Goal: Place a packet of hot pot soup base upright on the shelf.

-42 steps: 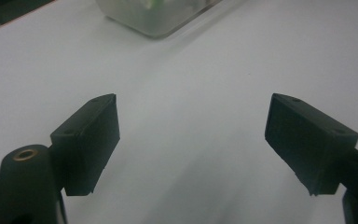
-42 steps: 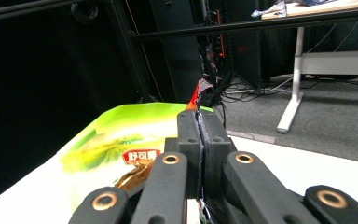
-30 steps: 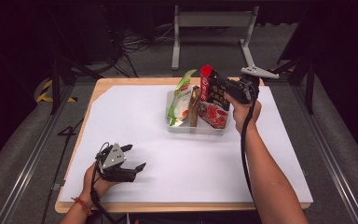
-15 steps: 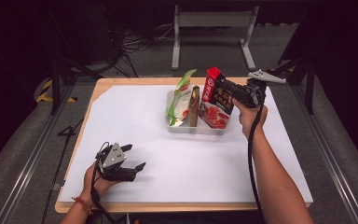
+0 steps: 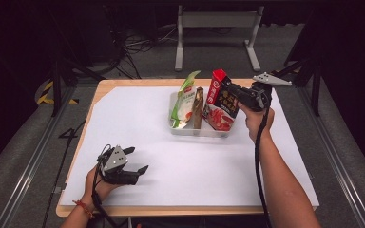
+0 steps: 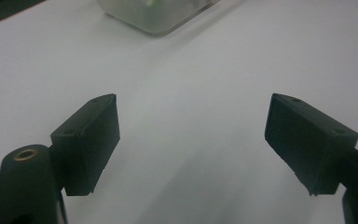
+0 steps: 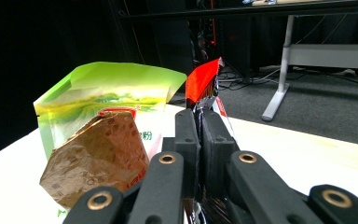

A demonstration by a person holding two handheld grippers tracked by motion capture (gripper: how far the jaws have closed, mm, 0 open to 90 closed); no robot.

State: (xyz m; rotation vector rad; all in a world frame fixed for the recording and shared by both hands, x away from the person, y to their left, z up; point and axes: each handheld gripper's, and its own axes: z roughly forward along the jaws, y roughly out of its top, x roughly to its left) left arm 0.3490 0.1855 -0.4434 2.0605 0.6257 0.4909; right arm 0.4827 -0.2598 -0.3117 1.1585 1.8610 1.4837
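right gripper (image 5: 233, 92) — jaws clamped on red packet (image 5: 220, 102), gripped at its edge to lift it from tray (image 5: 204, 132) | brown bag (image 7: 98, 156) just left | left gripper (image 5: 135, 161) — jaws apart, parked clear

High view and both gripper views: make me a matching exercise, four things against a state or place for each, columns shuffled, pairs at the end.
Things
1. red packet
2. green pouch
3. brown packet
4. left gripper

States or places
A. open above the bare white sheet, holding nothing
B. stands in the middle of the tray, between the other two packs
C. pinched at its upper edge by the right gripper
D. stands at the left end of the tray

Pairs: 1-C, 2-D, 3-B, 4-A
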